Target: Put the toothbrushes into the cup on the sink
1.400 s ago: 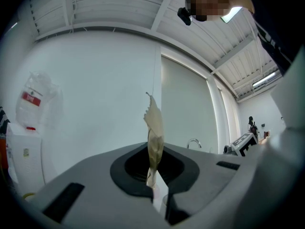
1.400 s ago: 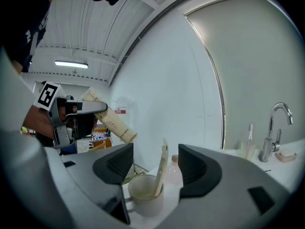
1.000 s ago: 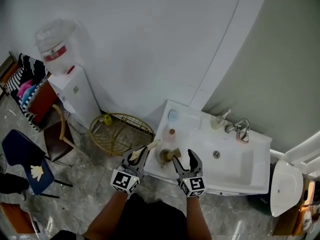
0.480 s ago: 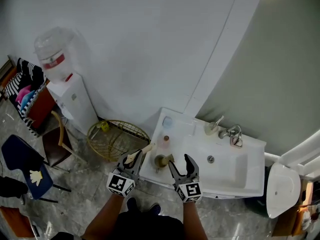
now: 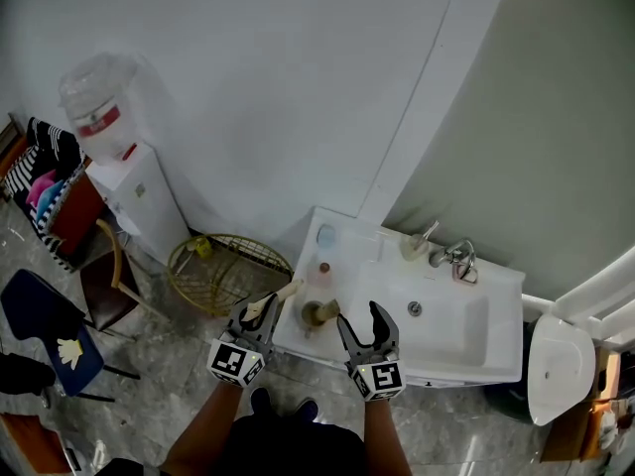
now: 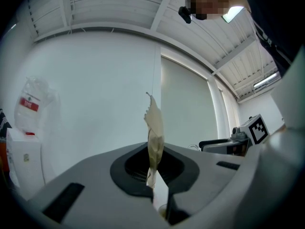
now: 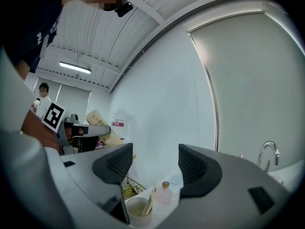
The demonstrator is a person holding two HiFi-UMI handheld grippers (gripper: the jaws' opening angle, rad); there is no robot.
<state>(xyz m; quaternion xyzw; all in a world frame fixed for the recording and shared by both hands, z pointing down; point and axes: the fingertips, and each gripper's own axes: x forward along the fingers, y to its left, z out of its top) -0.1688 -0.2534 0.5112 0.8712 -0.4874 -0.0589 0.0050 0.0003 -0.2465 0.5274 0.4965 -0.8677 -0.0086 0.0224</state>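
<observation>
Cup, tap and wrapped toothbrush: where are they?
cup [image 7: 137, 217]: right gripper view, its front wall.
tap [image 5: 457, 257]: head view, its metal body.
wrapped toothbrush [image 6: 153, 135]: left gripper view, middle of its paper wrapper.

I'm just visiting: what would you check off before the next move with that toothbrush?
1. Grip: left hand-held gripper shut on wrapped toothbrush: ok.
2. Free hand: right hand-held gripper open, empty: ok.
3. Target: cup upright on sink corner: ok.
4. Room in cup beside second toothbrush: ok, seemingly.
5. Wrapped toothbrush above cup: not ok, it sits to the cup's left in the head view.
</observation>
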